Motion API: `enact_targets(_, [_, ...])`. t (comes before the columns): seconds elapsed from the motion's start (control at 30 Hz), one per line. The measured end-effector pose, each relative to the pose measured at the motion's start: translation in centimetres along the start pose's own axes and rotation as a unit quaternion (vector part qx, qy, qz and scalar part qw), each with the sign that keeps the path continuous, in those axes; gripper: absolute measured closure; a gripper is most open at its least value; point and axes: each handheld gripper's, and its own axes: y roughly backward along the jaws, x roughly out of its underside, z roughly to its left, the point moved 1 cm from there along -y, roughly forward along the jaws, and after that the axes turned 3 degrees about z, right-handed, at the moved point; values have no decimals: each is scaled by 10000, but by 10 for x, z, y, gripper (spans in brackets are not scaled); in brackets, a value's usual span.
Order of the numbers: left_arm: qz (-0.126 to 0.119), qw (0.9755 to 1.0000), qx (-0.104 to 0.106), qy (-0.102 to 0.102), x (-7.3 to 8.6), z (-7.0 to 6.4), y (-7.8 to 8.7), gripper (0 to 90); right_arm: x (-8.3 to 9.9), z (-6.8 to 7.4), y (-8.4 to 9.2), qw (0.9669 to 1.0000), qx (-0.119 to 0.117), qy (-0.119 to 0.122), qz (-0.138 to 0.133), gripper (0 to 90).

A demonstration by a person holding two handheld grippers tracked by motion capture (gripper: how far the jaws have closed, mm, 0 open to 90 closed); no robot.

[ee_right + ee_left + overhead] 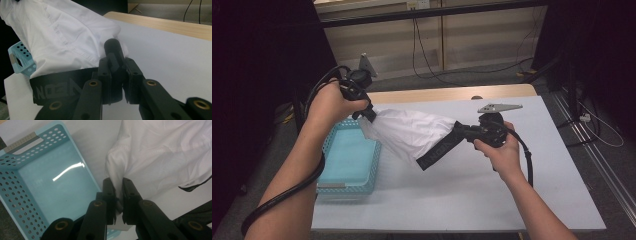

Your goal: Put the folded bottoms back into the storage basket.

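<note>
Both hand-held grippers, left [371, 114] and right [460, 131], pinch the garment [409, 132] stretched mid-air beside the basket [349, 160]; next likely lower it in.

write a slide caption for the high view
Two grippers hold a white garment above the table, beside a blue basket.

I'm seeing dim, soft lighting with dark surroundings; an overhead lamp is glaring off the blue basket [57, 192] floor, and the near black fingers [113, 53] are blurring out of focus.
</note>
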Motion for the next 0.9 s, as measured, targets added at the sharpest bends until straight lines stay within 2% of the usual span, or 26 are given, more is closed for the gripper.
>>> enact_targets(0.9, [33,9991,-162,379,27,32,14,832,-18,23,-33,9993,-317,182,45,780])
